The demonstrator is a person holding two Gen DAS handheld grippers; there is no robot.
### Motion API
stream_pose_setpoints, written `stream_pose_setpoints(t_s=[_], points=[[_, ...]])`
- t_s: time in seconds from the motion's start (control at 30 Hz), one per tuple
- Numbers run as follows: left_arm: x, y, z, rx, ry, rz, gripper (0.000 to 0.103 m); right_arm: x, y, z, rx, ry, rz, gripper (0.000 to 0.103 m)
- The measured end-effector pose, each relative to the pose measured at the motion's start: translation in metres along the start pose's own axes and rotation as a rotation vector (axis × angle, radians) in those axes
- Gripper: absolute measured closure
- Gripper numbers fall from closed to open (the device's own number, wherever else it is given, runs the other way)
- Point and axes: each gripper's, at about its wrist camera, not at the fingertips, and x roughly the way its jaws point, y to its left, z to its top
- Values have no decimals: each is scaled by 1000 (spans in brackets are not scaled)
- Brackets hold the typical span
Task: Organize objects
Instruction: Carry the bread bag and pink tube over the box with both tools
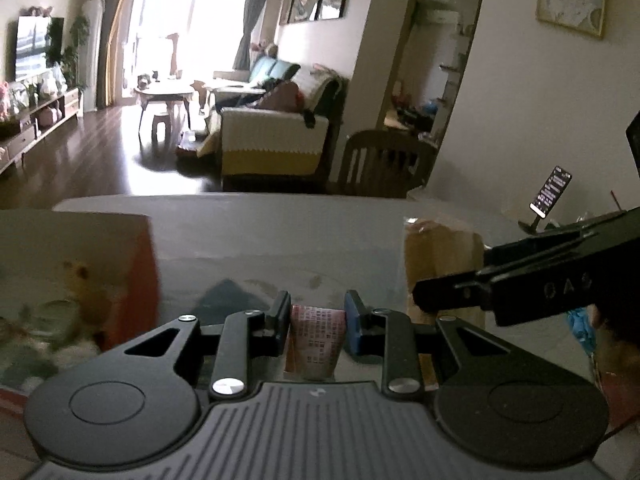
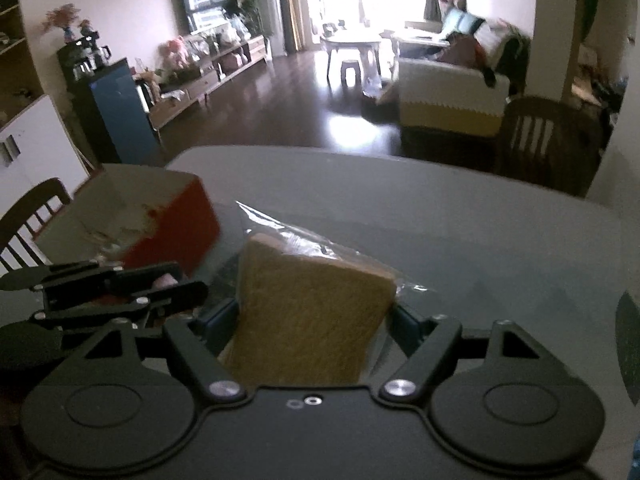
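My left gripper (image 1: 318, 320) is shut on a small pink printed packet (image 1: 316, 340) held upright between its fingers, above the grey table (image 1: 280, 232). My right gripper (image 2: 314, 320) is shut on a brown scouring pad in a clear plastic wrapper (image 2: 308, 320). That same pad (image 1: 436, 256) appears in the left wrist view, with the right gripper's fingers (image 1: 500, 280) coming in from the right. A red box with a pale patterned lid (image 2: 152, 216) stands to the left; in the left wrist view the box (image 1: 80, 280) is close on the left. The left gripper (image 2: 120, 284) shows low left in the right wrist view.
A phone on a stand (image 1: 550, 196) stands at the table's right side by the wall. Wooden chairs (image 1: 384, 164) (image 2: 28, 220) stand at the far edge and the left side. Bare table top stretches ahead toward the far edge (image 2: 440, 208).
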Motion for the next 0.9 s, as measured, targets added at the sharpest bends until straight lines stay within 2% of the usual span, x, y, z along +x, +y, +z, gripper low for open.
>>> stream_pose_setpoints(t_s=[0.2,0.37,0.53,0.7,0.9], points=[[-48,39,4,8,-19,42,76,-11,52,15,-23,-31,33,24],[-77,79,12,18,-14,83,76,-2,98,30,-54,-39,67,24],[-96,123,23,46,-24,157,76,19,137,48,-85,-35,83,25],[-100,168,37,75,-22,224,76,40,172,63,-120,-39,91,25],[-84,212,49,106,12,263,76,77,203,70,-154,-7,77,25]])
